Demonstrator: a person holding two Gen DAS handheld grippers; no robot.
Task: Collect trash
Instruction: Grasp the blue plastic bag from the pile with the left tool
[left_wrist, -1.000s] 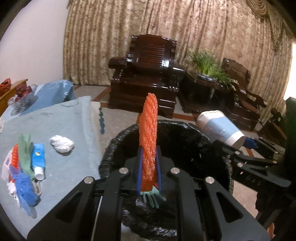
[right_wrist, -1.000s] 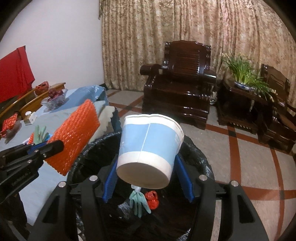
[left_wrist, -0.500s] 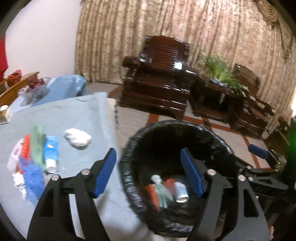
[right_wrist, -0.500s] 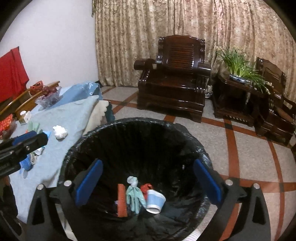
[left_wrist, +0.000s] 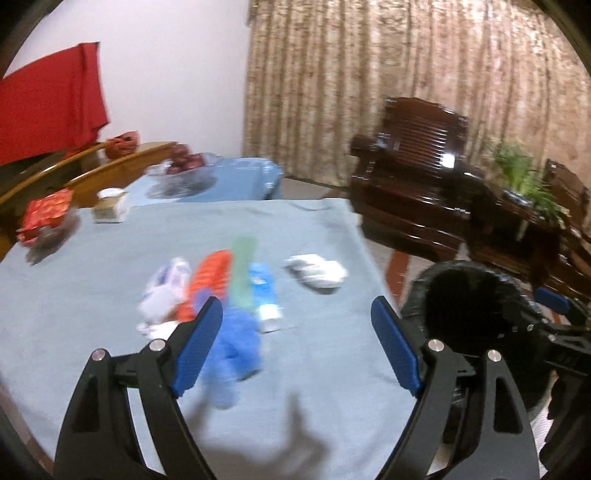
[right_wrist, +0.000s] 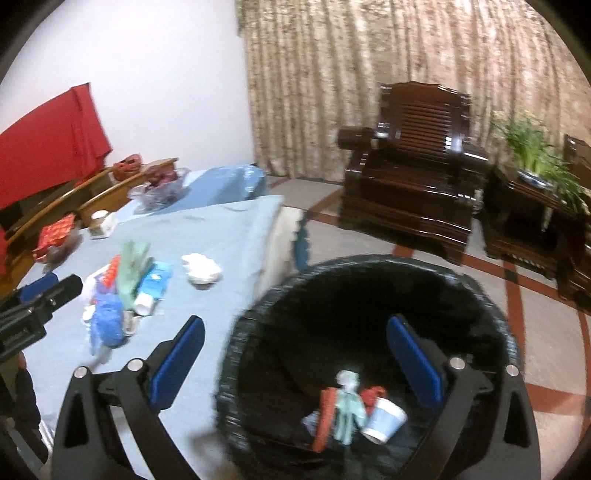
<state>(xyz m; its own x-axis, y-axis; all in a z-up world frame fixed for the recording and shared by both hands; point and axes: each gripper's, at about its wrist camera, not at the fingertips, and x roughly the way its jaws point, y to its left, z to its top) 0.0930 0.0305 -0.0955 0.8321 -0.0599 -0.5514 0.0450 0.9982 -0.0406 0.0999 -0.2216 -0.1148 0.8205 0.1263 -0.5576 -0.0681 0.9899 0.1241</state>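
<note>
Both loads now lie in the bin (right_wrist: 480, 295); left tool (left_wrist: 297, 339) opening, right tool (right_wrist: 295, 354) spread, both empty.

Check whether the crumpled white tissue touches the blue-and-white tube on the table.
Apart. The right wrist view shows bare blue cloth between the crumpled white tissue and the blue-and-white tube; the left wrist view shows that same gap.

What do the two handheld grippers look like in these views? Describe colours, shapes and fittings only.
The left gripper and right gripper match: black angular linkage arms with triangular cut-outs, silver round pivot bolts, and long flat blue ribbed pads inside each finger. No cables or sleeves show.
</note>
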